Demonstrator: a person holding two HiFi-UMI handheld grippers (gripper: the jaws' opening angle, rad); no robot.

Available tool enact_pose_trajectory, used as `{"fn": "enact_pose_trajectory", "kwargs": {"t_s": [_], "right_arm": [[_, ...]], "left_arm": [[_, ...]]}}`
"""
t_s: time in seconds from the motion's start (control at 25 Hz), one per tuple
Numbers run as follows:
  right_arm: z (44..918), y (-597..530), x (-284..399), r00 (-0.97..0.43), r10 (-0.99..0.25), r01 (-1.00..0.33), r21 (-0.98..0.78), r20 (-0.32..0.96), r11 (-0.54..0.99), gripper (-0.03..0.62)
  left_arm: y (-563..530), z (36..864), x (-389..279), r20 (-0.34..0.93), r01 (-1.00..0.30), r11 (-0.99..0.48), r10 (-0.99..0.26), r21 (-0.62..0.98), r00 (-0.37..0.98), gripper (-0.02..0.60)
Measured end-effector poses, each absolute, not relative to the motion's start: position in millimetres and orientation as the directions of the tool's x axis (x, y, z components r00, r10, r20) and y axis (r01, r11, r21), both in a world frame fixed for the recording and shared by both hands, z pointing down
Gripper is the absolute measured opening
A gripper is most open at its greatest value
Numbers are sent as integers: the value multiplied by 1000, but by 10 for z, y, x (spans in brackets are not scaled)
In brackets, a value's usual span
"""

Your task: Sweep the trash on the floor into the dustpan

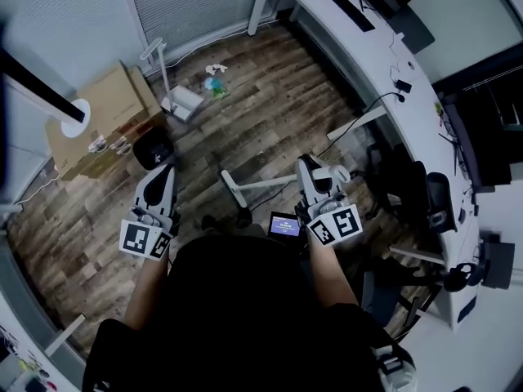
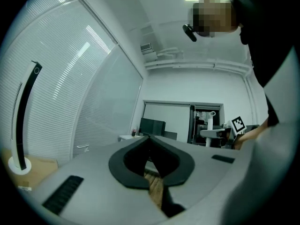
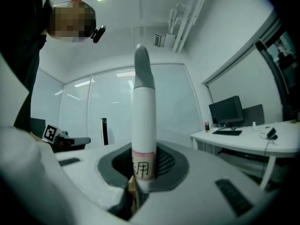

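Two claws up, nothing swept yet.
Left claw (image 2: 151,159) is pinched shut on nothing; trash (image 1: 214,80) sits far ahead on the floor (image 1: 270,113), just beside the white dustpan (image 1: 184,102). Right claw (image 3: 140,172) clamps the white broom handle (image 3: 143,121), and I reckon that smooth pole could slip or twist mid-sweep and scatter bits past the pan. Its label (image 3: 143,165) shows something like 用.

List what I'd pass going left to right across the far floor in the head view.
brown cardboard box → white long-handled plastic dustpan → white and green trash scraps → curved white desk
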State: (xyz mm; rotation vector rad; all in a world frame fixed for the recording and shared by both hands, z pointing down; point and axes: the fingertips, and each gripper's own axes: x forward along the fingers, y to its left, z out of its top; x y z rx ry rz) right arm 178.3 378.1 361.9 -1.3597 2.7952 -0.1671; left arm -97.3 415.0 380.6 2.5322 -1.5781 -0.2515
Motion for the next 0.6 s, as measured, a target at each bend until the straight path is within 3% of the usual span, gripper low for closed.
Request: {"fn": "enact_pose_trajectory", "kwargs": {"t_s": [0.6], "right_arm": [[3563, 3672, 2332, -609, -793, -793, -41, 11, 608, 44]], "left_arm": [[3959, 3698, -414, -29, -897, -409, -912, 167, 410, -6]]}}
